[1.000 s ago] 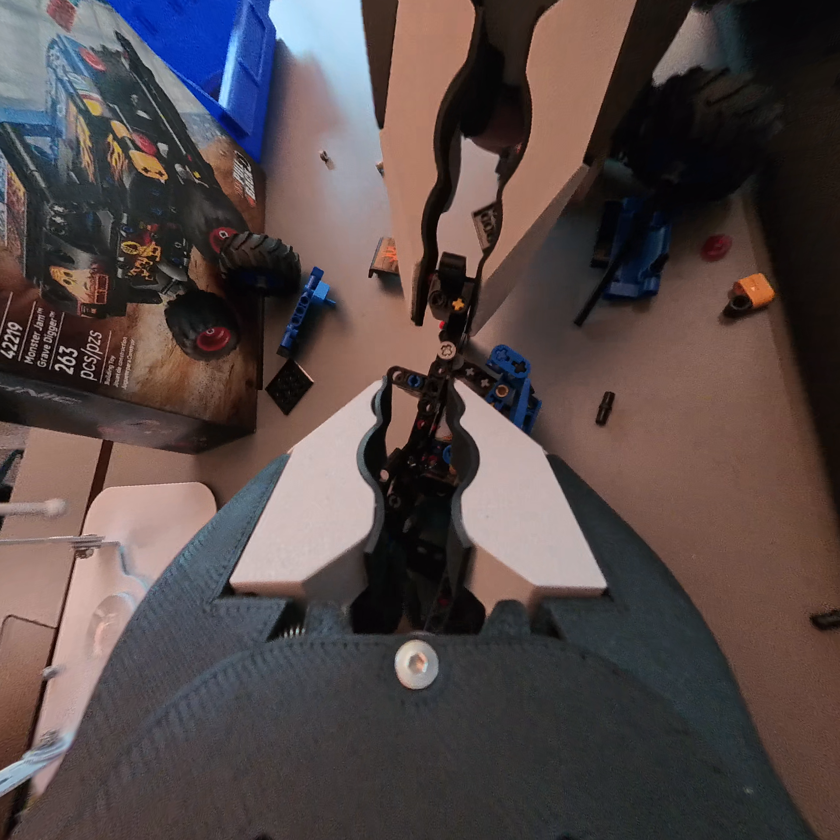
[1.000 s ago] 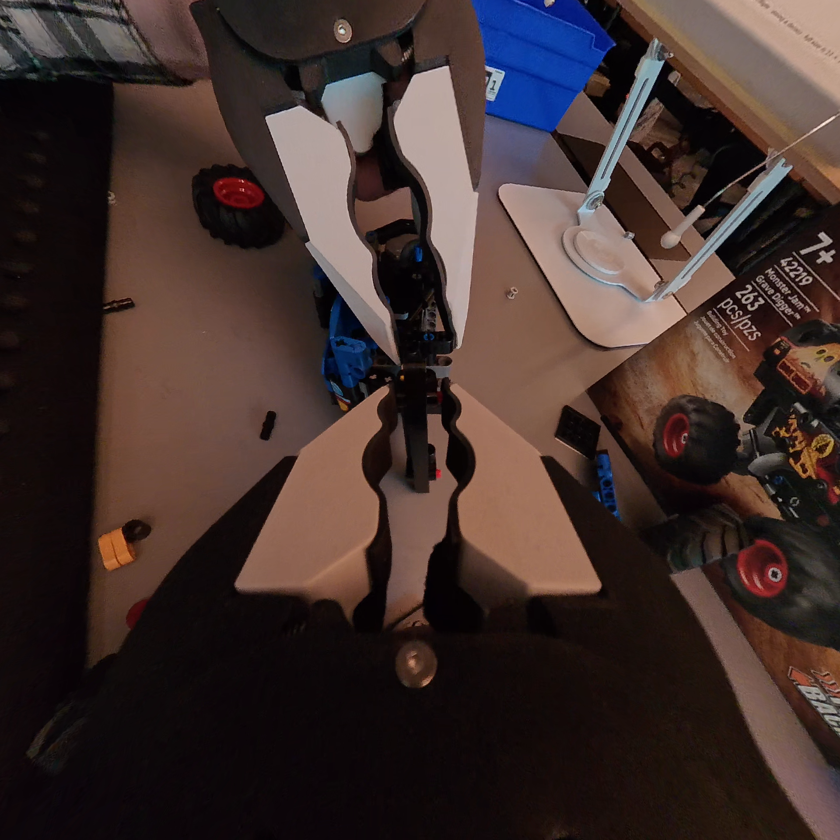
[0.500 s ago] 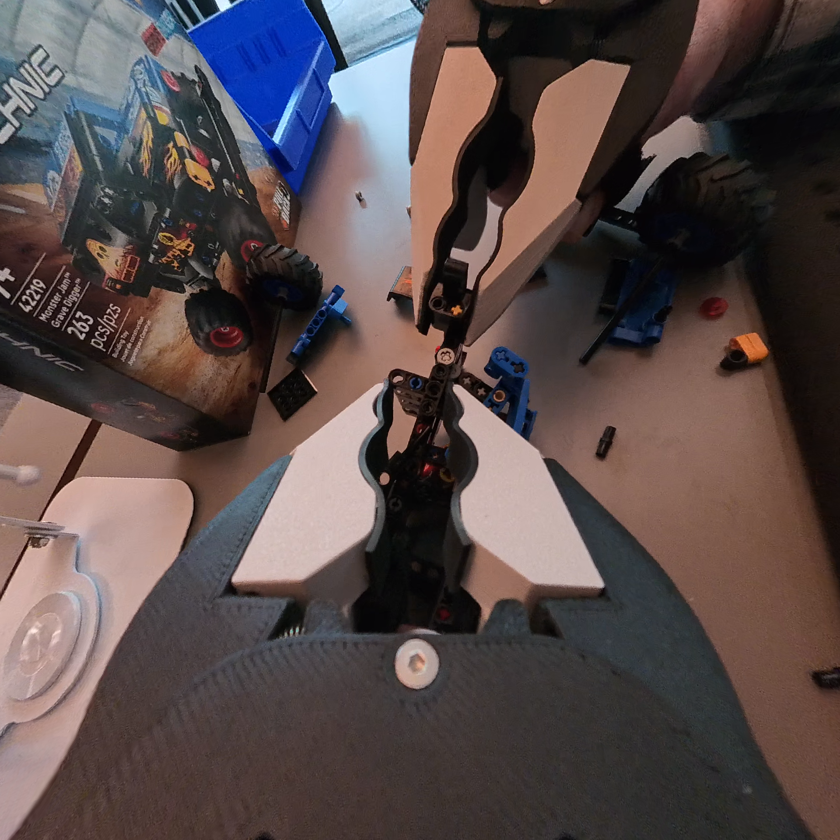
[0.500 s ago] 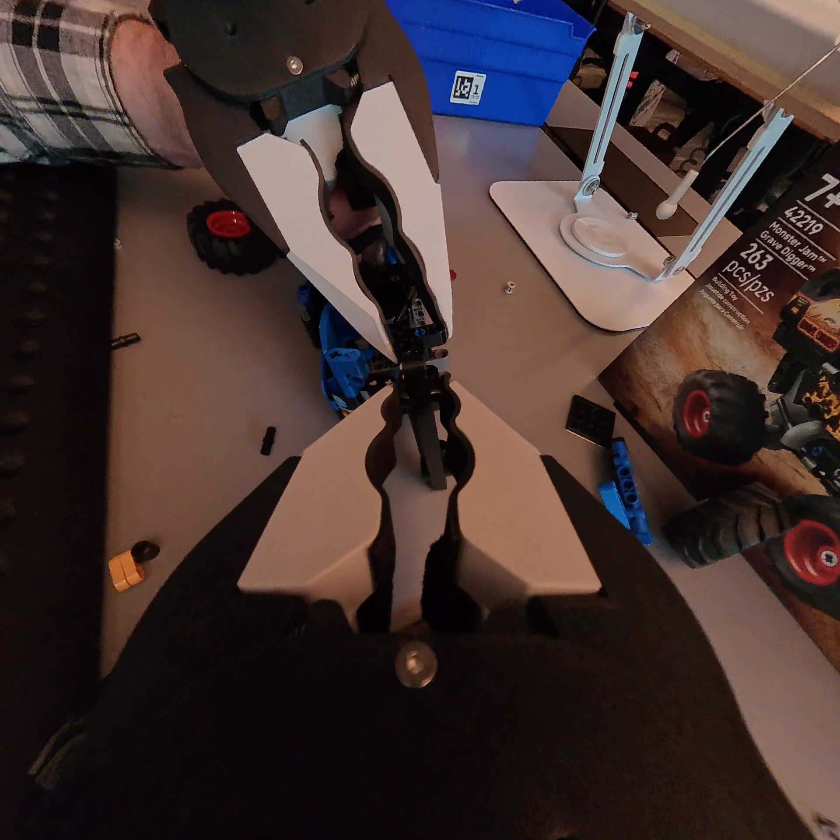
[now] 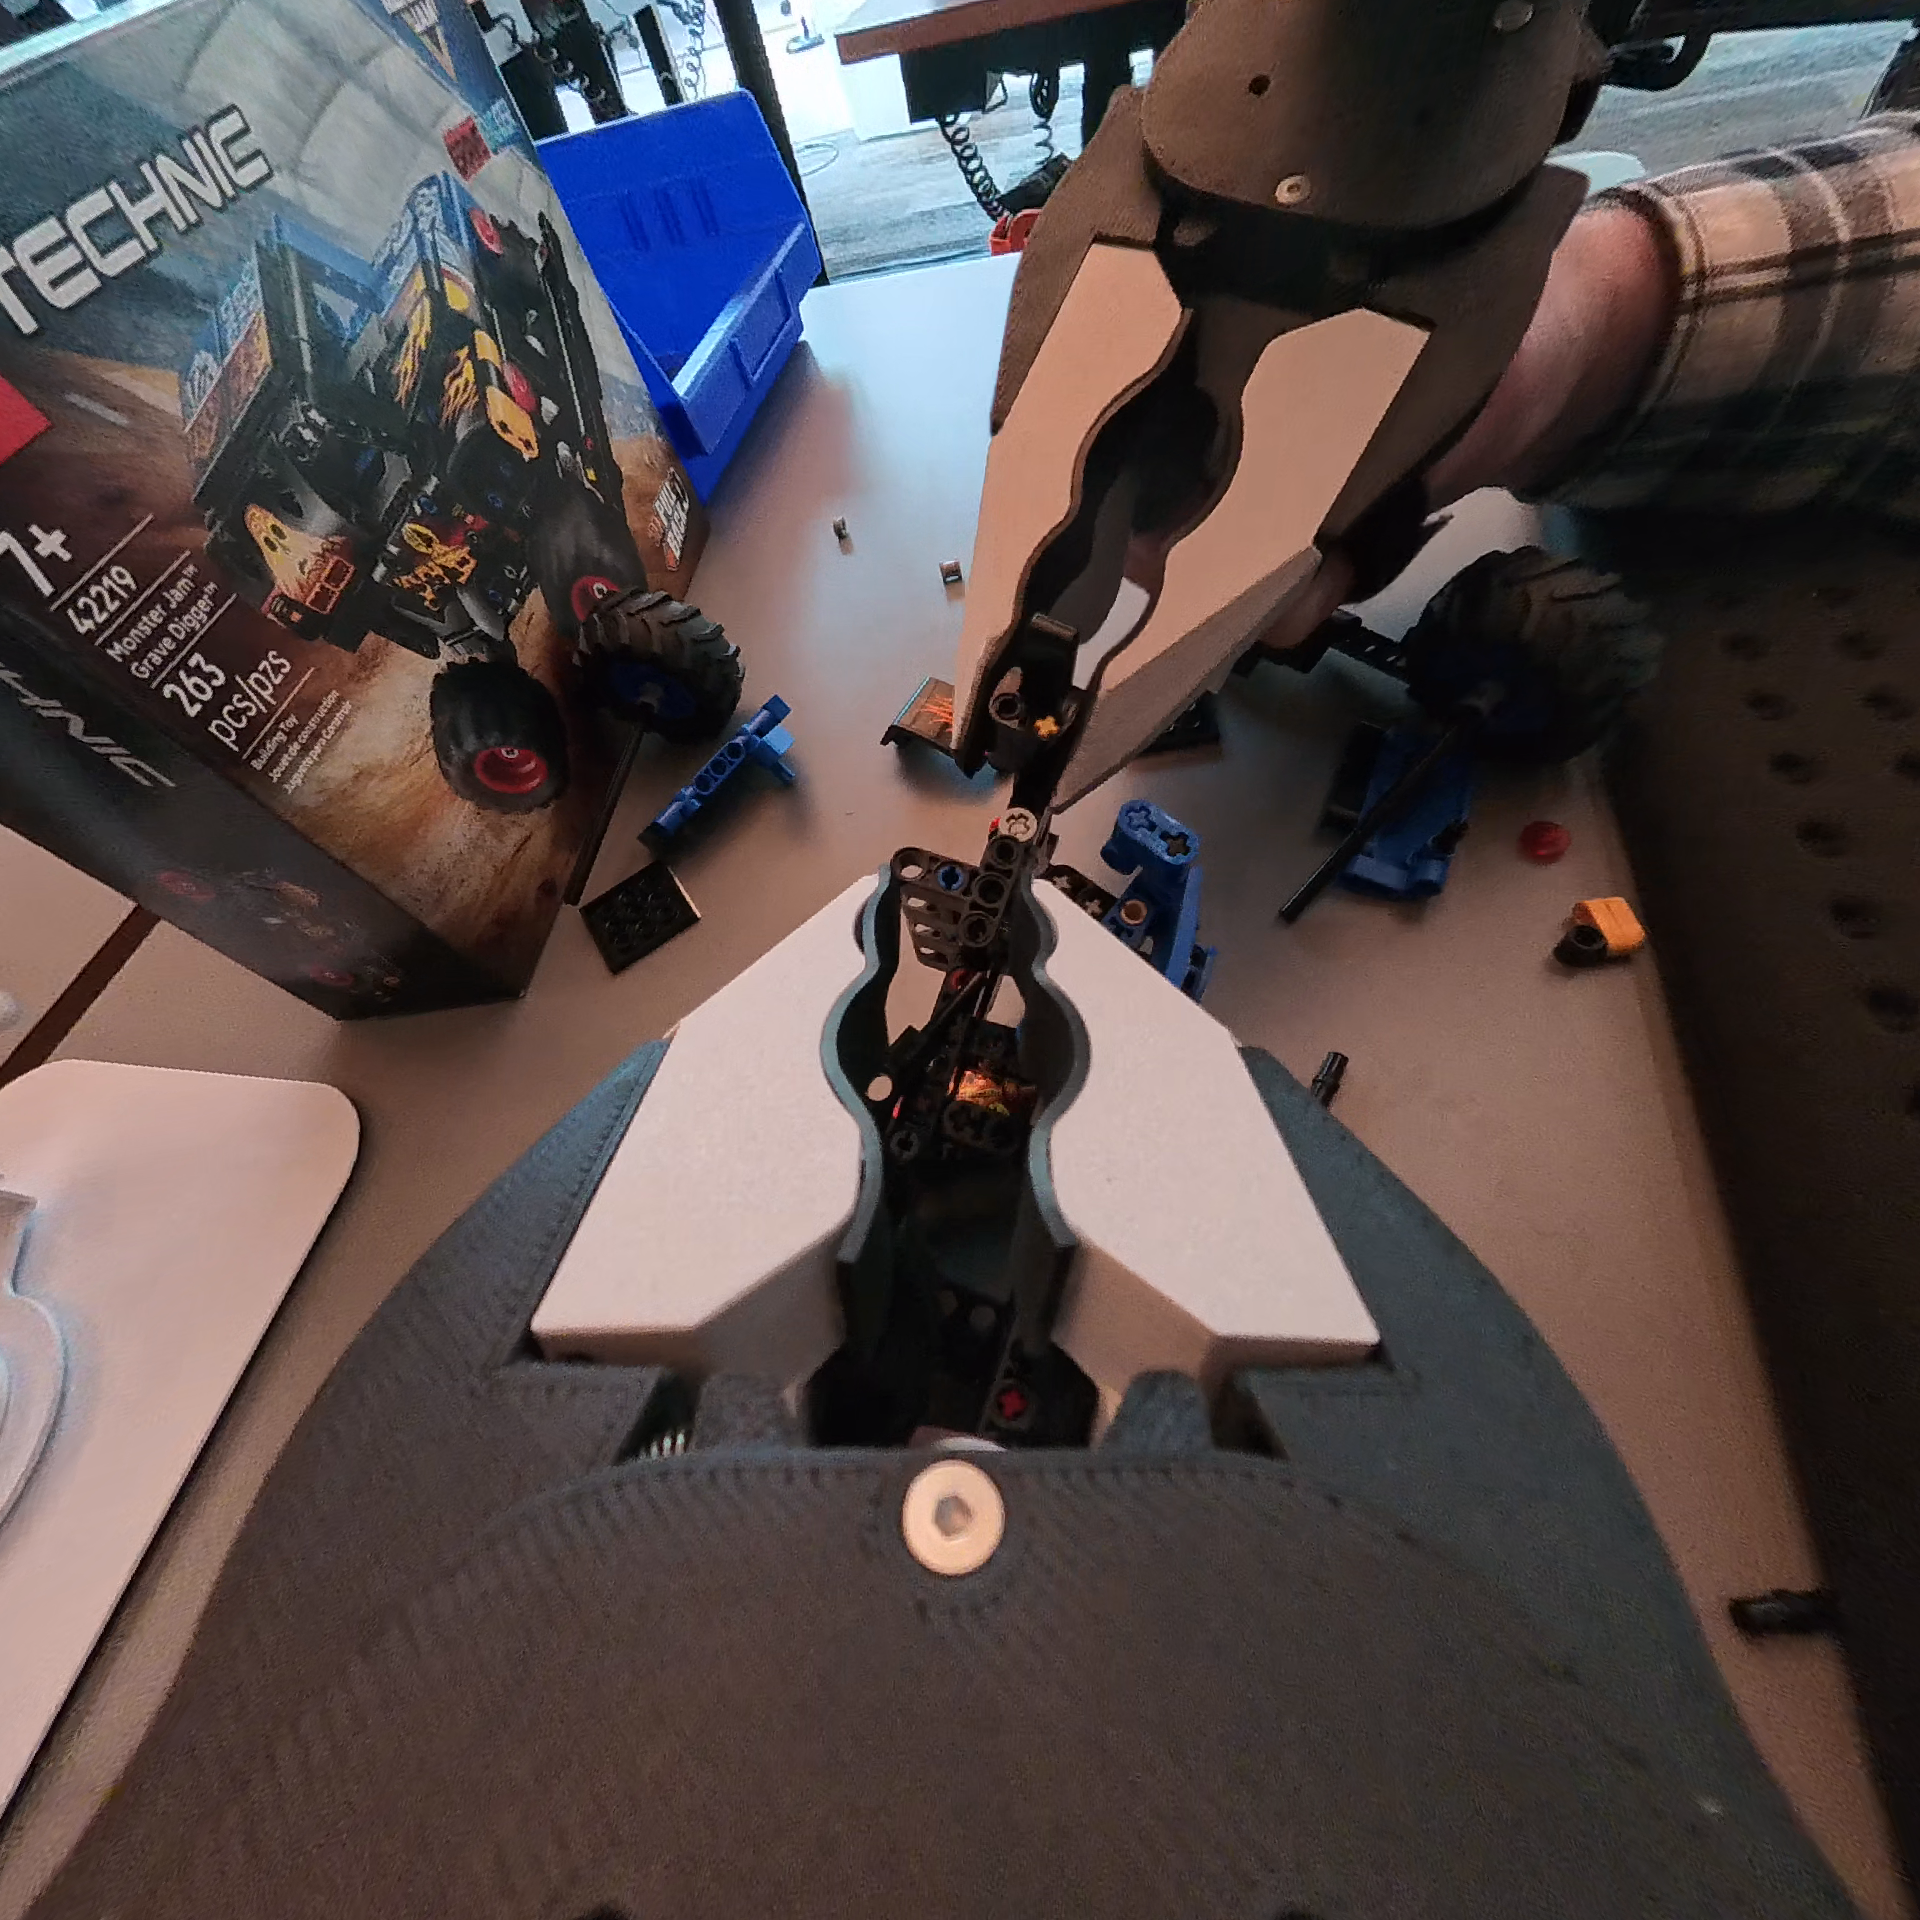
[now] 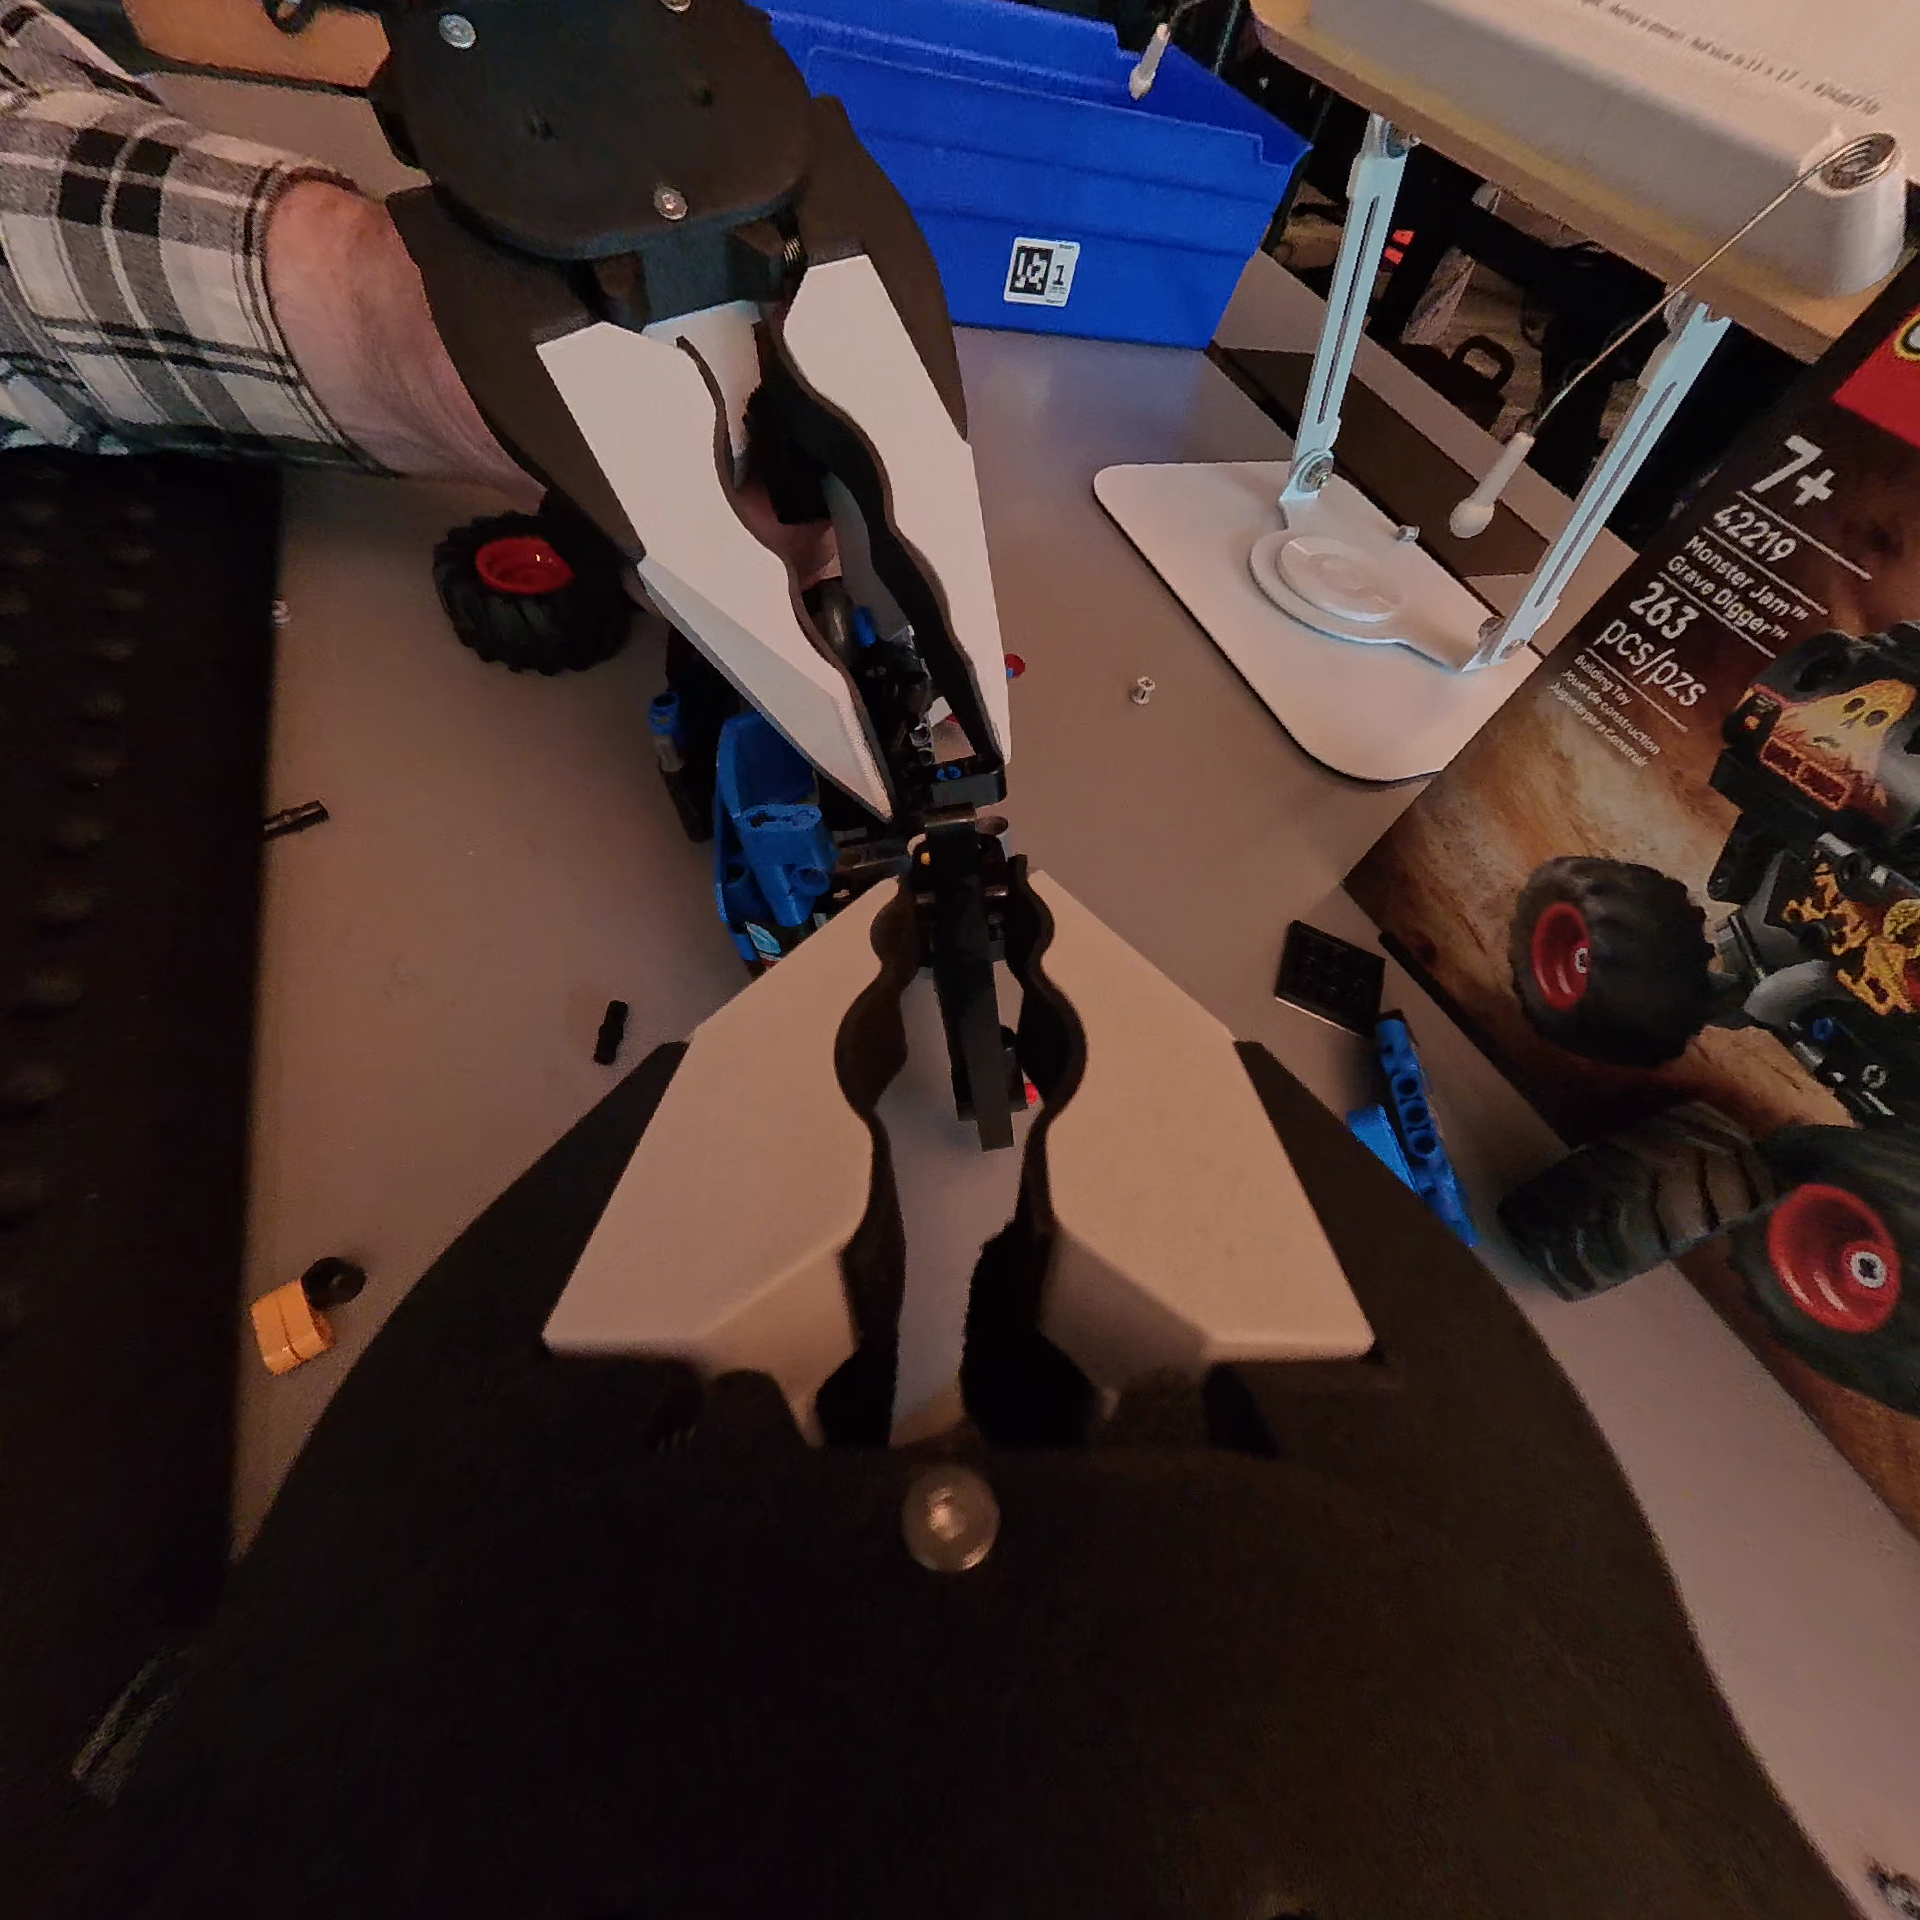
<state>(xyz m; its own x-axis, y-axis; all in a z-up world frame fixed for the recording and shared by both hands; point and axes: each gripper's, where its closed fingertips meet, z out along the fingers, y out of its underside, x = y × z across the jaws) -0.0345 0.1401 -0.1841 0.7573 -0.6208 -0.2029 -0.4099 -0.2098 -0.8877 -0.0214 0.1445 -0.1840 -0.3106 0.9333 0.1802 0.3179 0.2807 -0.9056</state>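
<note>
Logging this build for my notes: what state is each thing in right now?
Left tongs: shut on black frame.
Right tongs: shut on black beam.
Beam and frame: meet tip to tip.
Toy box: standing, closed.
Blue bin: upright.
Loose wheel: lying on table.

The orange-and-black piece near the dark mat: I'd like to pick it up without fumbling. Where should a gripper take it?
Grip the orange block across its two flat sides, coming from straight above. It lies loose on the bare table, and its black round end looks likelier to slip. The dark mat borders one side, so a low approach from there seems awkward.
</note>
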